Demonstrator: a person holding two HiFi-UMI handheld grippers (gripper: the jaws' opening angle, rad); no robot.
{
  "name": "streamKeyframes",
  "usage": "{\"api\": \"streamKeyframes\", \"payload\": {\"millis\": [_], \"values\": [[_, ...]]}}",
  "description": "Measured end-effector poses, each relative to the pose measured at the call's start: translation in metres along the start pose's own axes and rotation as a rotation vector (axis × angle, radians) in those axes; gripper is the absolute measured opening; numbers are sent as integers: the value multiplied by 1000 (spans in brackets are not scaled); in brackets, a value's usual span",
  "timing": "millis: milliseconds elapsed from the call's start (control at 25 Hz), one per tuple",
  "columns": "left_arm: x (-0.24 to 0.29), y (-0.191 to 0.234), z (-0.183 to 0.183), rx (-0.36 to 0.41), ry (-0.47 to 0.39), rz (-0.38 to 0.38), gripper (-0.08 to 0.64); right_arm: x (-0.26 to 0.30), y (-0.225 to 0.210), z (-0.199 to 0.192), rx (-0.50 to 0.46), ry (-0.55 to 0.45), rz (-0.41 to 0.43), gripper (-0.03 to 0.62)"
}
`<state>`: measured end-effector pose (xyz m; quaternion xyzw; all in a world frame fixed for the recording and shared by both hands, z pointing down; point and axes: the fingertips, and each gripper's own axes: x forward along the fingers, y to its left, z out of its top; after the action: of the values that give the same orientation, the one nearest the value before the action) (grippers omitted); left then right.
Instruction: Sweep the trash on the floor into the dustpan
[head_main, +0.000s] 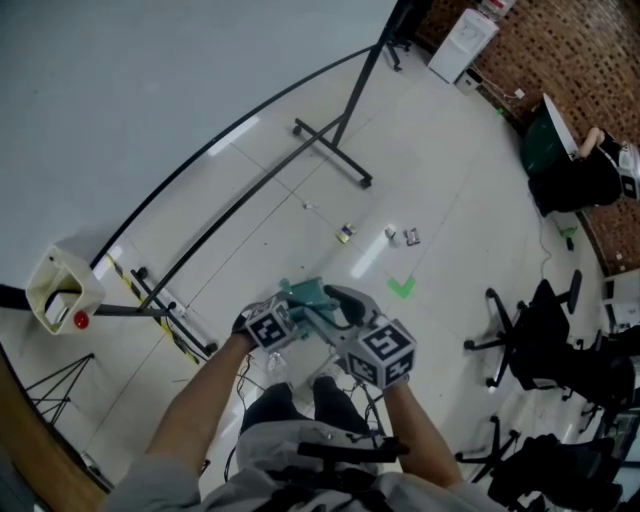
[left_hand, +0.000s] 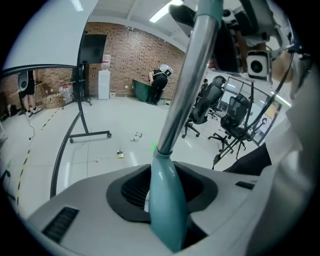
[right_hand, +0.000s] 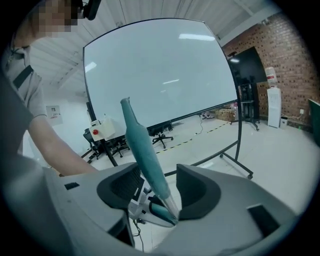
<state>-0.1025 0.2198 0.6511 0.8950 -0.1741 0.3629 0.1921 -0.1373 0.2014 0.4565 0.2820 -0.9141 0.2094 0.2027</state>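
Several small pieces of trash (head_main: 345, 233) lie on the pale floor ahead of me, near a green tape mark (head_main: 401, 288); the left gripper view shows the trash (left_hand: 120, 153) too. My left gripper (left_hand: 165, 185) is shut on a teal handle (left_hand: 165, 200) whose metal pole (left_hand: 182, 90) rises up and away. My right gripper (right_hand: 160, 192) stands open around a tapering teal handle (right_hand: 142, 150), with gaps to the pads. In the head view both grippers, left (head_main: 290, 305) and right (head_main: 342, 305), meet at the teal handle (head_main: 305, 293) over my feet. No broom head or dustpan shows.
A large whiteboard on a rolling black stand (head_main: 330, 140) runs along the left. Black office chairs (head_main: 530, 330) crowd the right. A person (left_hand: 159, 82) bends at a green bin by the brick wall. Yellow-black tape (head_main: 150, 300) and a white box (head_main: 60, 290) sit at the left.
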Motion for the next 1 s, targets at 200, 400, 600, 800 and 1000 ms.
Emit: {"api": "streamKeyframes", "payload": {"millis": [200, 400, 600, 800, 1000], "values": [[0, -2, 0, -8, 1, -7, 130, 2, 1, 4, -63, -3, -16, 127], [0, -4, 0, 33, 29, 36, 118, -4, -1, 7, -146, -8, -52, 100], [-14, -9, 31, 99, 31, 80, 105, -28, -9, 32, -173, -87, -61, 95], [-17, -17, 48, 136, 54, 109, 98, -48, -20, 42, -165, -128, -88, 92], [-13, -27, 58, 172, 86, 102, 95, -68, -40, 40, -100, -148, -137, 92]]}}
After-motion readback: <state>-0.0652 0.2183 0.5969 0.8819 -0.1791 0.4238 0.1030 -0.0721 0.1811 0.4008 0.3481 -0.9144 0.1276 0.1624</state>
